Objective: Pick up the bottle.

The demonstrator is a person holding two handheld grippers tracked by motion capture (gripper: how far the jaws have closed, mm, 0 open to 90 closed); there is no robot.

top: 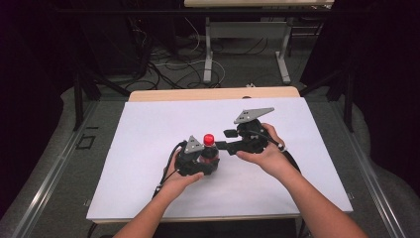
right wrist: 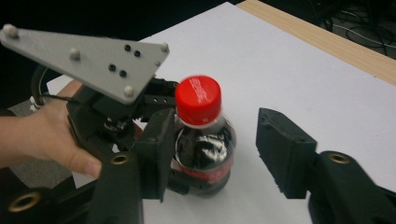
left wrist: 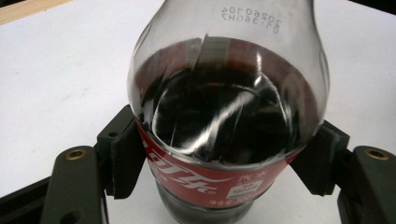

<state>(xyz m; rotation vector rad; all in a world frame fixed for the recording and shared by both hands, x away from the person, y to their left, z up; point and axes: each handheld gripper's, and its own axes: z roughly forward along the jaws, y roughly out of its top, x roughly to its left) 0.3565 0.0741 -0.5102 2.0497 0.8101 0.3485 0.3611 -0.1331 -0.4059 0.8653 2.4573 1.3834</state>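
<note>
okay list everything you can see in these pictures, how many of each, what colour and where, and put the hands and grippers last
cola bottle: one, clear with dark drink and a red label, upright on the sheet, near its middle
bottle cap: one, red, on the bottle
white sheet: one, white, spread over the table top
table: one, light wood, its far edge bare beyond the sheet
second table: one, grey legs, on the floor behind
cables: several, black and white, on the floor behind
hands: two, each holding a gripper
left gripper: one, black, shut on the bottle's label
right gripper: one, black, jaws apart, reaching toward the bottle's neck without pressing it
</note>
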